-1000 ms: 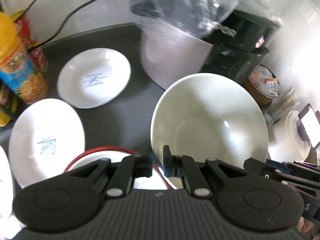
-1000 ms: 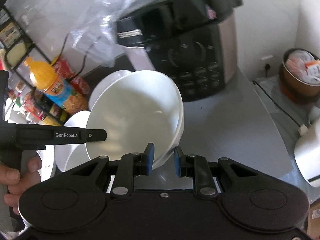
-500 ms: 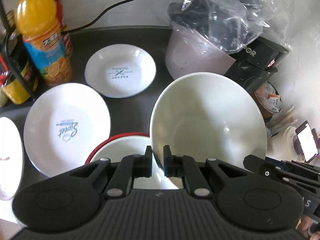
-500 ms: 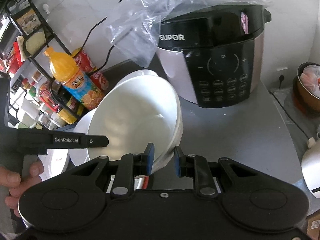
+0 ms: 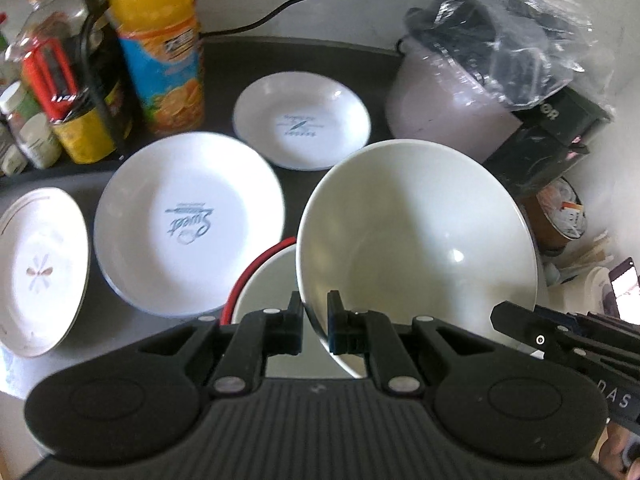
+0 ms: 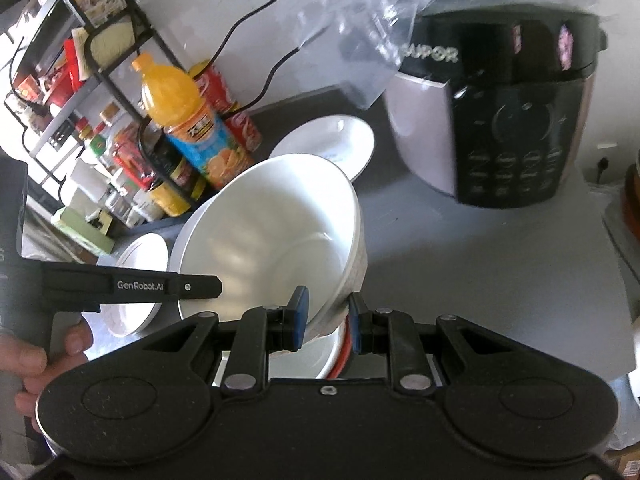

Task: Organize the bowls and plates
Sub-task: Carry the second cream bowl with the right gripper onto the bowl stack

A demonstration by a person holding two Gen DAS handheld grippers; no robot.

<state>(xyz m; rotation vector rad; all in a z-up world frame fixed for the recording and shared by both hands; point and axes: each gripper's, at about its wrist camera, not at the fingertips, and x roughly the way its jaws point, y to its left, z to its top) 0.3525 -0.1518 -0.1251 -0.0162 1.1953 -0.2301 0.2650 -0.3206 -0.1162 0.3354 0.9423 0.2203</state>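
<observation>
On the dark grey counter (image 5: 320, 52) the job looks only partly done, as far as I can tell. One big white bowl (image 5: 416, 248) is up in the air, tipped on its side, over a red-rimmed bowl (image 5: 264, 280) that sits near the middle. The left gripper (image 5: 314, 322) is pinching the near rim of the big white bowl, with its jaws almost pressed together. The right gripper (image 6: 326, 320) is pinching the same bowl's wall on the other side, with its jaws a little wider. I think the bowl may go into the red-rimmed bowl next, but it is not down yet. Three plates are still spread out flat: a big plate (image 5: 188, 224) on the left, a gold-rimmed plate (image 5: 40, 272) at the far left edge, and a small plate (image 5: 302, 120) farther back. None of them are stacked. On the right stands a rice cooker (image 6: 516, 120) with a clear plastic bag (image 6: 360, 20) on top. At the far left there is a juice bottle (image 5: 160, 44) beside a wire rack (image 6: 80, 80) full of jars. A black cord (image 5: 304, 4) runs along the white wall.
</observation>
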